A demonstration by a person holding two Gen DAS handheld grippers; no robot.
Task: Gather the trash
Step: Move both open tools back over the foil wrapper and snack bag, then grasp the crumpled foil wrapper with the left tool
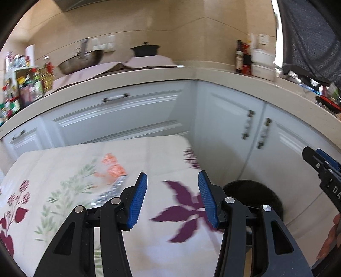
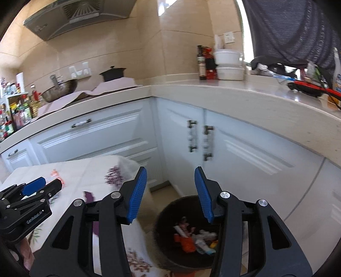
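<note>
- 2 grippers in view, both black with blue pads, each one with 2 fingers.
- Left gripper has its jaws parted at a middling gap, nothing between the pads; it hangs over the table with the floral cloth.
- Right gripper also stands apart at a middling gap, nothing held; it points down toward the trash bin on the floor.
- 1 trash bin, round and dark, sitting on the floor in the corner beside the table edge and in front of the white cabinets.
- Trash in bin: a mixed pile of wrappers, orange, white and red pieces, too blurred to count.
- 1 piece of trash on table: orange-and-silver wrapper lying on the cloth, ahead and left of the left gripper, not touched; blurred.
- In the right wrist view the left gripper shows at the left edge, over the table near that orange wrapper.
- Counter runs around the corner in an L shape.
- 1 metal wok and 1 dark lidded pot on the stove side, resting on pink cloth.
- 2 white containers stacked in the corner, 1 dark bottle just beside them.
- Cabinet handles: 2 upright ones side by side on the corner doors, 2 level ones on the left-hand fronts.
- 1 rack of bottles and jars at far left, count unclear.
- 1 range hood above the stove.
- 1 person in dark grey clothing stands at the right.
</note>
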